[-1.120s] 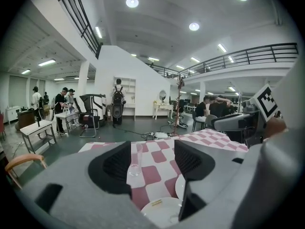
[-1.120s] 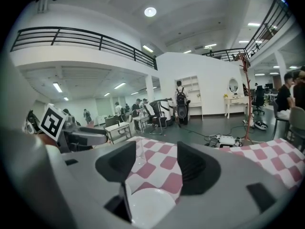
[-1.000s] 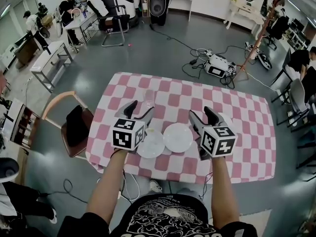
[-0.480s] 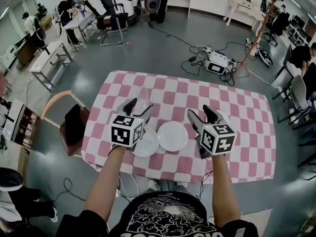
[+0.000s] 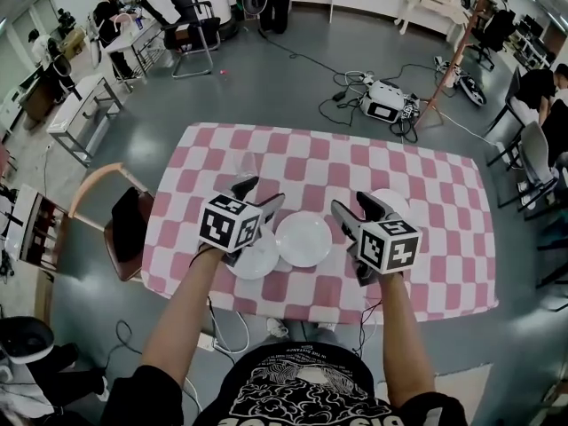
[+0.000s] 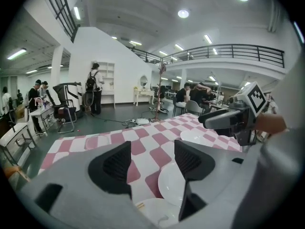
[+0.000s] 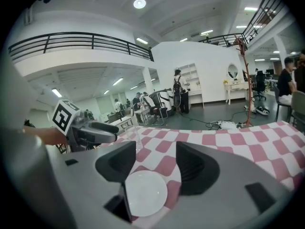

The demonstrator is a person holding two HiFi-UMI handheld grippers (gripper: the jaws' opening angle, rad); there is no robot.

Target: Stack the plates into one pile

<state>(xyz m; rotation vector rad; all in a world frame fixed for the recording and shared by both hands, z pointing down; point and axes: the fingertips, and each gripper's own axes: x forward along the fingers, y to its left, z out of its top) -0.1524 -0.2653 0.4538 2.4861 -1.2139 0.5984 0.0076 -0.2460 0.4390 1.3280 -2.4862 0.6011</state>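
Observation:
Three white plates lie on the pink-and-white checked table (image 5: 444,238). The middle plate (image 5: 303,239) lies between my hands and shows below my right jaws (image 7: 145,193). A left plate (image 5: 253,262) lies partly under my left gripper (image 5: 259,193), touching or overlapping the middle one (image 6: 174,182). The third plate (image 5: 391,204) lies just behind my right gripper (image 5: 355,207). Both grippers hang above the cloth near the front edge. The left gripper (image 6: 151,163) and the right gripper (image 7: 156,166) each stand open with nothing between the jaws.
A clear glass (image 5: 246,165) stands on the cloth beyond the left gripper, also seen as a glass (image 7: 135,135) in the right gripper view. A wooden chair (image 5: 115,224) is at the table's left side. Cables and a floor device (image 5: 383,103) lie behind the table.
Both grippers have come down closer to the table. The left one has shifted over the left plate. The plates have not moved.

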